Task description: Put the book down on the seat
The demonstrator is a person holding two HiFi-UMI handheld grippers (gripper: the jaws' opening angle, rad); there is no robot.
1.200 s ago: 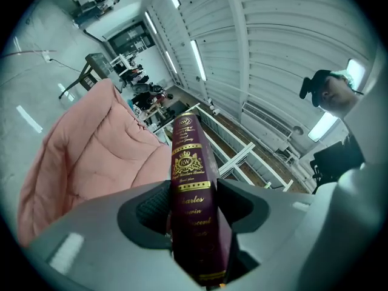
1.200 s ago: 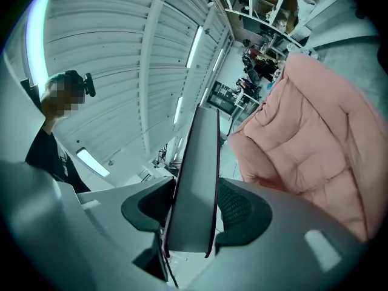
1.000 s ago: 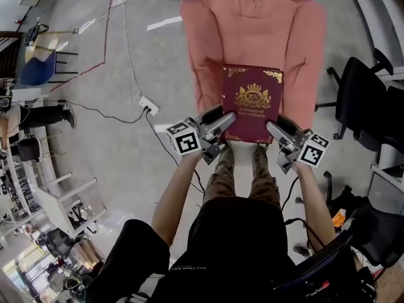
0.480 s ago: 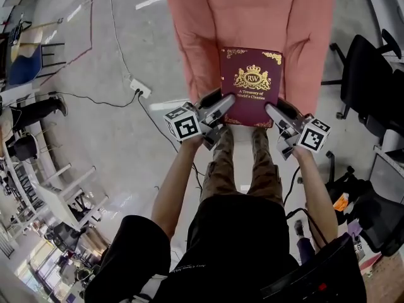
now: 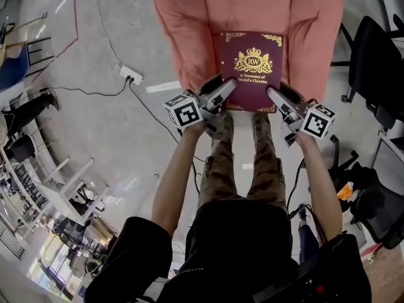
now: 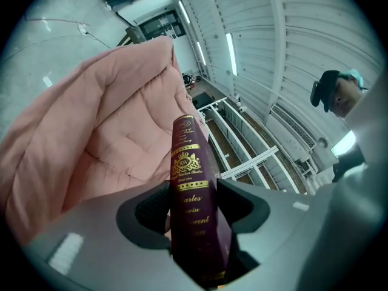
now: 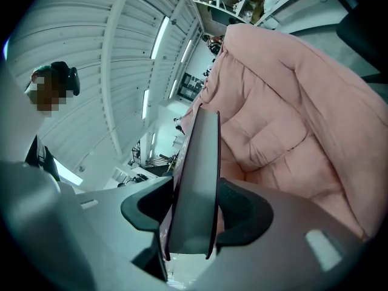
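Note:
A dark red book (image 5: 251, 68) with a gold crest lies flat between both grippers, over the seat of a pink padded armchair (image 5: 183, 36). My left gripper (image 5: 222, 93) is shut on the book's near left corner, at the spine (image 6: 191, 199). My right gripper (image 5: 275, 97) is shut on the near right corner, at the page edge (image 7: 197, 193). In both gripper views the book (image 6: 188, 162) stands edge-on between the pads, with the pink cushion (image 7: 285, 126) beyond it. Whether the book touches the seat I cannot tell.
Black office chairs (image 5: 379, 55) stand to the right of the armchair. A power strip (image 5: 131, 75) and cables (image 5: 95, 24) lie on the grey floor at the left. A blue chair (image 5: 12, 62) and white shelving (image 5: 63, 188) stand at the far left. The person's legs (image 5: 243, 156) reach the chair front.
Both grippers have come down with the book toward the armchair seat. The book now sits lower, between the armrests, and the grip is unchanged.

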